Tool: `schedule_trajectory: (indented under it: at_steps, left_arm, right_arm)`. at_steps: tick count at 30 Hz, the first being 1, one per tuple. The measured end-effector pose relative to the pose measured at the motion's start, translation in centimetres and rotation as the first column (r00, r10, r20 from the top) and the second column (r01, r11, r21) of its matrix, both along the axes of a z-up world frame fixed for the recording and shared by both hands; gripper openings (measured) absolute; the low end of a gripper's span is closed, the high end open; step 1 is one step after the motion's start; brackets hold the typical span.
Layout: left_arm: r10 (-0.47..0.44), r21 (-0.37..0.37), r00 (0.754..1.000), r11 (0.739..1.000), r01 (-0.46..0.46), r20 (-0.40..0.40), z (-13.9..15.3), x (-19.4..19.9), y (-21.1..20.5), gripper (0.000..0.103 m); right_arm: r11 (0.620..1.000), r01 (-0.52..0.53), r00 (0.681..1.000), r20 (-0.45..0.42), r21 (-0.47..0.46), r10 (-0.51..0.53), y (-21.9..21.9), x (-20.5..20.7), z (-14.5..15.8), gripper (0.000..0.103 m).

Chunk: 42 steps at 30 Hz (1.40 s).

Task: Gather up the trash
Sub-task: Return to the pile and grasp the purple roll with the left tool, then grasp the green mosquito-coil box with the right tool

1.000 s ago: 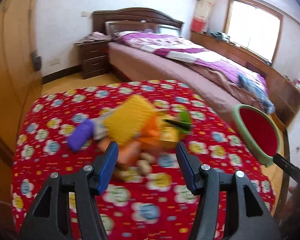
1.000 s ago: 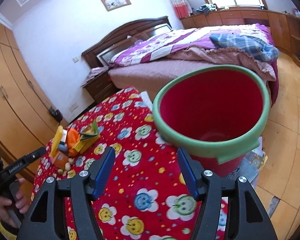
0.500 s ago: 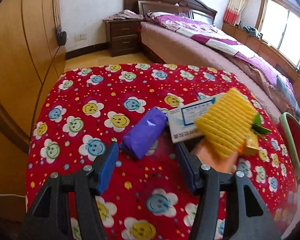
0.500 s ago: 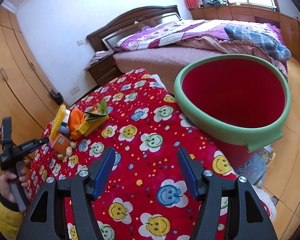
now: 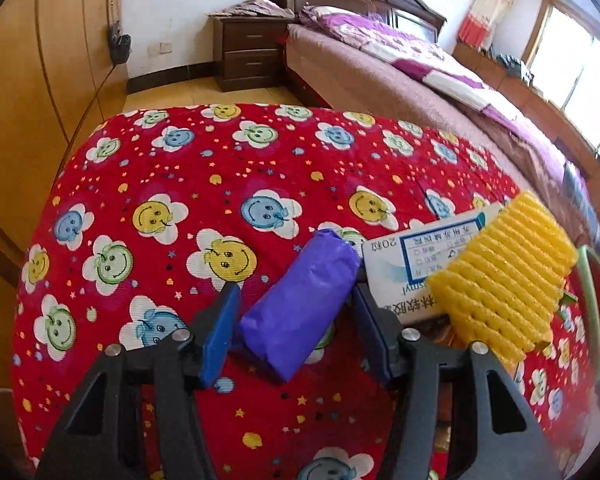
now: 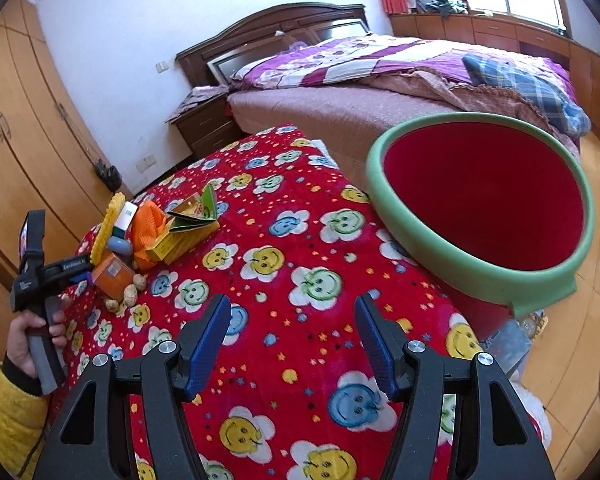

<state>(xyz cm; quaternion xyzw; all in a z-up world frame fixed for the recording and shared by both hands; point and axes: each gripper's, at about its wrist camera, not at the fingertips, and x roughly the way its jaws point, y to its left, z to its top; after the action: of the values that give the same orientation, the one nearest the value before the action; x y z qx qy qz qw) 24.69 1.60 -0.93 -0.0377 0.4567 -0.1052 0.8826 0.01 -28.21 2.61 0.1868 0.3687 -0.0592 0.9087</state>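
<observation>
My left tongs [image 5: 292, 332] have just been closing around the purple packet [image 5: 300, 304] on the tabletop [image 5: 180, 168], not yet pinching; its slick wrapper may slip. Right tongs [image 6: 292, 344] hang released near the bin [image 6: 480, 216].

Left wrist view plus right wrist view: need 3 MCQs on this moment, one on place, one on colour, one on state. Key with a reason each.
1. Where does the purple packet lie?
A. between the fingers of the left gripper
B. inside the bin
C. on the bed

2. What colour is the rim of the bin?
A. blue
B. green
C. black

3. What is the state of the right gripper?
A. shut on a nut
B. shut on the bin's rim
C. open, holding nothing

Key:
1 A, the packet lies on the red tablecloth between the two blue pads, whose jaws have just been closing.
2 B, a pale green rim rings the red inside.
3 C, only tablecloth shows between its spread fingers.
</observation>
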Motion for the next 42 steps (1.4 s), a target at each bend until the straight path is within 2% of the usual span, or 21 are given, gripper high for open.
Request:
schedule_trajectory:
  at_steps: [1, 3, 5, 11, 13, 21, 27, 34, 35, 36, 37, 40, 42]
  left_arm:
    - [-0.005, 0.004, 1.000, 1.000, 0.005, 0.004, 0.0, -0.1, -0.1, 0.050]
    - [-0.004, -0.016, 1.000, 1.000, 0.004, 0.005, 0.1, -0.4, 0.2, 0.026]
    - [0.030, -0.043, 1.000, 0.999, -0.030, -0.007, 0.0, -0.7, 0.7, 0.023]
    - [0.085, -0.067, 0.996, 0.994, -0.082, 0.039, -0.2, -1.9, 1.0, 0.022]
    - [0.092, -0.058, 0.994, 0.994, -0.089, 0.055, -0.5, -2.1, 0.7, 0.022]
    - [0.075, -0.120, 0.996, 0.990, -0.068, 0.053, -0.6, -2.1, 1.2, 0.022]
    - [0.074, -0.132, 0.996, 0.989, -0.066, 0.054, -0.6, -2.2, 1.5, 0.022]
    - [0.068, -0.133, 0.996, 0.989, -0.060, 0.056, -0.6, -2.4, 1.5, 0.022]
    - [0.069, -0.135, 0.996, 0.989, -0.061, 0.056, -0.6, -2.4, 1.6, 0.022]
    - [0.069, -0.135, 0.996, 0.989, -0.061, 0.056, -0.6, -2.4, 1.5, 0.022]
    - [0.070, -0.135, 0.996, 0.989, -0.062, 0.056, -0.6, -2.4, 1.5, 0.022]
    - [0.066, -0.137, 0.996, 0.989, -0.058, 0.056, -0.6, -2.4, 1.5, 0.022]
    - [0.064, -0.139, 0.996, 0.989, -0.055, 0.060, -0.5, -2.5, 1.5, 0.022]
  right_arm:
    - [1.000, -0.009, 1.000, -0.003, -0.001, 0.009, 0.1, 0.5, 0.0, 0.066]
    - [1.000, -0.024, 1.000, -0.007, -0.009, 0.024, 0.4, 1.4, 0.2, 0.066]
    - [0.999, -0.044, 0.999, -0.008, -0.021, 0.044, 0.8, 2.5, 0.4, 0.066]
    - [0.994, -0.101, 0.995, 0.001, -0.050, 0.101, 2.5, 6.0, 0.6, 0.066]
    - [0.991, -0.126, 0.992, 0.005, -0.035, 0.126, 3.2, 7.4, 0.5, 0.087]
    - [0.987, -0.162, 0.987, 0.015, 0.003, 0.161, 5.1, 12.6, -0.1, 0.087]
    - [0.980, -0.198, 0.980, -0.041, -0.030, 0.197, 6.5, 16.5, -1.2, 0.087]
    - [0.974, -0.227, 0.970, -0.094, -0.012, 0.225, 7.0, 18.8, -2.9, 0.087]
    - [0.975, -0.223, 0.970, -0.095, -0.001, 0.222, 6.9, 18.8, -3.1, 0.087]
    - [0.976, -0.219, 0.971, -0.091, 0.010, 0.219, 6.8, 18.8, -3.3, 0.081]
    - [0.976, -0.217, 0.972, -0.088, 0.017, 0.217, 6.6, 18.7, -3.4, 0.071]
    - [0.975, -0.218, 0.973, -0.072, 0.035, 0.220, 6.5, 18.5, -3.4, 0.053]
    - [0.979, -0.203, 0.977, -0.056, 0.030, 0.204, 6.3, 18.1, -3.1, 0.050]
